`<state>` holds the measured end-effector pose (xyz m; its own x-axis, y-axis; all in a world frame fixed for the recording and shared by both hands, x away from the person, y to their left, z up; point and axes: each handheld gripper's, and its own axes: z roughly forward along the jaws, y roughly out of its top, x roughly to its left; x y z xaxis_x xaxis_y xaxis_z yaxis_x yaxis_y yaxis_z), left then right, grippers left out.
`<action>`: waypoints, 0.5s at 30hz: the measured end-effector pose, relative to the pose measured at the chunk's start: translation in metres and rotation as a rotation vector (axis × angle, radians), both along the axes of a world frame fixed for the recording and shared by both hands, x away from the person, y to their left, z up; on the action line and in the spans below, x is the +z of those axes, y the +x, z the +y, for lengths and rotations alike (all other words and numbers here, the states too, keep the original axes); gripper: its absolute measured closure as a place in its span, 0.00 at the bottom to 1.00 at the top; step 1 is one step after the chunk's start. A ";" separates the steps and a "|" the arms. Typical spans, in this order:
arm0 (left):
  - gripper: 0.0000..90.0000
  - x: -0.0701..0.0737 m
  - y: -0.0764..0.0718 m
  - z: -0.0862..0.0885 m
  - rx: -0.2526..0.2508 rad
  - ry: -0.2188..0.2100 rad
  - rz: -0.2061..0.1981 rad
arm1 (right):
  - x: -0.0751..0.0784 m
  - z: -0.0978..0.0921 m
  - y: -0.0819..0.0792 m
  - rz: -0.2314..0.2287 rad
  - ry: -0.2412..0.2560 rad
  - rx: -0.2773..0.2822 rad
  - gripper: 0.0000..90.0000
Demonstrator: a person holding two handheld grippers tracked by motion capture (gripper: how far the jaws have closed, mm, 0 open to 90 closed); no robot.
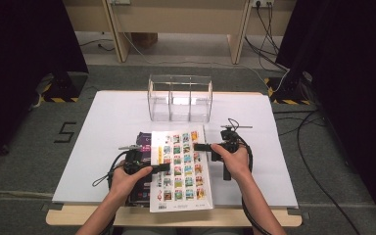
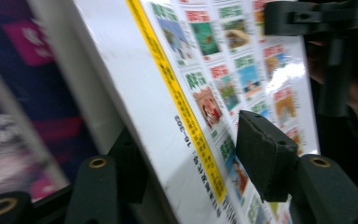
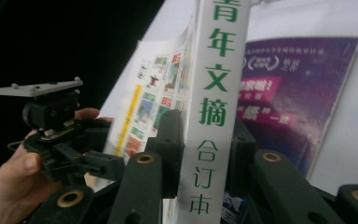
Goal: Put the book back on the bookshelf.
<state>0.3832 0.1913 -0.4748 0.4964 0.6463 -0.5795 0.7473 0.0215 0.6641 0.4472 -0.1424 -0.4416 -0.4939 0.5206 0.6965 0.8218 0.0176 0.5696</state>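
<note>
Gripping thick white-covered book with grid of colour pictures (image 1: 181, 169) from both sides: left gripper (image 1: 164, 168) clamping the left edge, right gripper (image 1: 199, 146) pinching the spine (image 3: 214, 107). Holding it over the near-centre of the white table top (image 1: 103, 142), partly above a purple magazine (image 3: 293, 88) lying flat. Looking like mid-lift. Probably heading next to the clear plastic three-slot organiser (image 1: 180, 98) at the far edge; needing book turned upright and aligned with one slot. Watching near edge overhanging the table front. Plenty of bare table between book and organiser; slot walls being the tight part.
</note>
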 end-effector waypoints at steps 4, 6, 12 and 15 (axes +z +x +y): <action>0.50 0.004 -0.003 0.016 0.051 -0.014 -0.023 | 0.014 -0.005 -0.004 -0.043 0.018 -0.016 0.82; 0.50 0.004 -0.005 0.020 0.054 -0.009 -0.029 | 0.020 -0.006 -0.006 -0.055 0.003 -0.027 0.82; 0.50 -0.002 -0.011 0.023 0.059 -0.027 -0.040 | 0.033 -0.013 -0.011 -0.107 0.027 -0.044 0.82; 0.50 -0.002 -0.014 0.025 0.072 -0.039 -0.059 | 0.041 -0.016 -0.014 -0.137 0.029 -0.057 0.82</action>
